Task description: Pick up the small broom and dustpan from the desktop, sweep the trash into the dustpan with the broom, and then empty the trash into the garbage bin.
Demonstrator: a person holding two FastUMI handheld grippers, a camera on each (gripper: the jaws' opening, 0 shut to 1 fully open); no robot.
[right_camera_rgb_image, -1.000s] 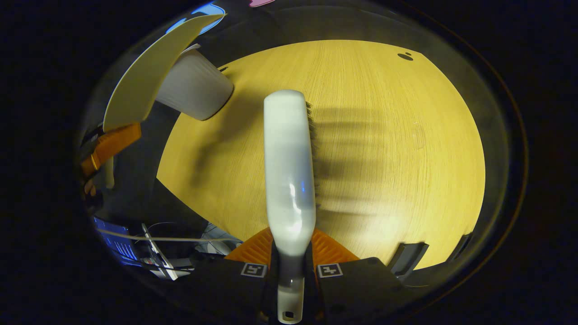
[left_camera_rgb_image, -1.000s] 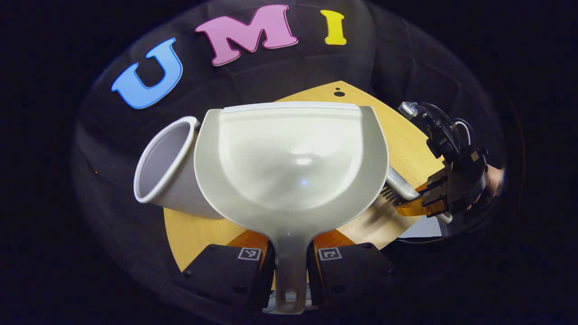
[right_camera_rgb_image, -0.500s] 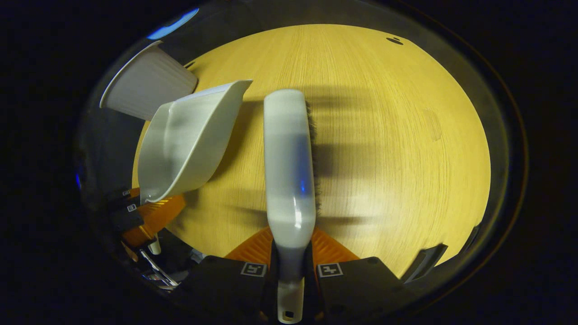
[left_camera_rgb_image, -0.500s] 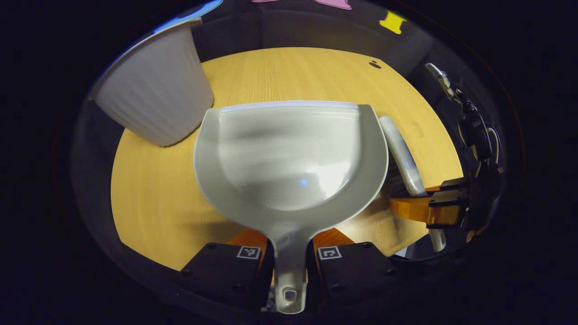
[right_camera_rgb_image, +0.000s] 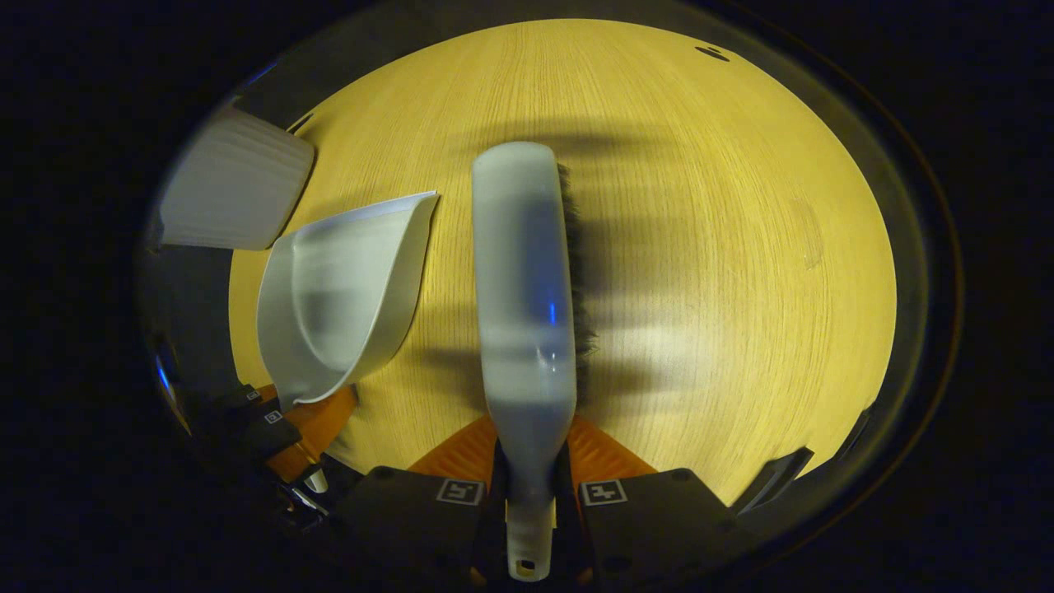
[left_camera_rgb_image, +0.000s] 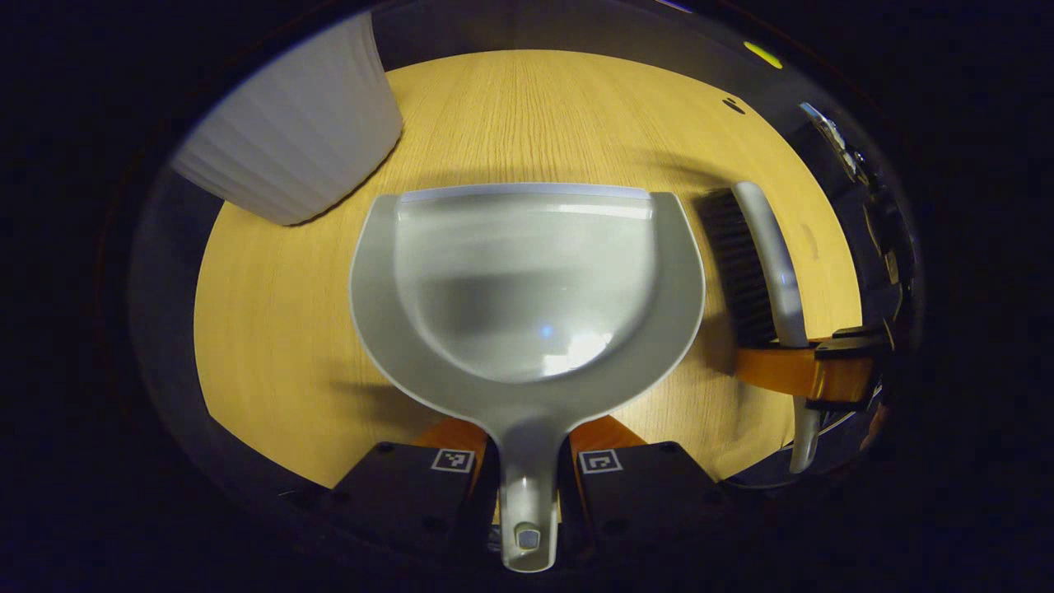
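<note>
Holding dustpan [left_camera_rgb_image: 527, 280] and broom [right_camera_rgb_image: 523, 280] (over desktop [right_camera_rgb_image: 725, 247]).

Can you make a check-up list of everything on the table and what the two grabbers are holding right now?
Surface: wooden desktop, bare wood grain, one small dark spot near the far edge.
Job's things: dustpan looks empty; broom beside it; white ribbed garbage bin at the far left.
Clutter: no trash seen on the wood.
Grippers: left gripper clamps the dustpan handle; right gripper clamps the broom handle.
Cables: nothing seen clearly.
Surroundings: dark booth wall.
</note>
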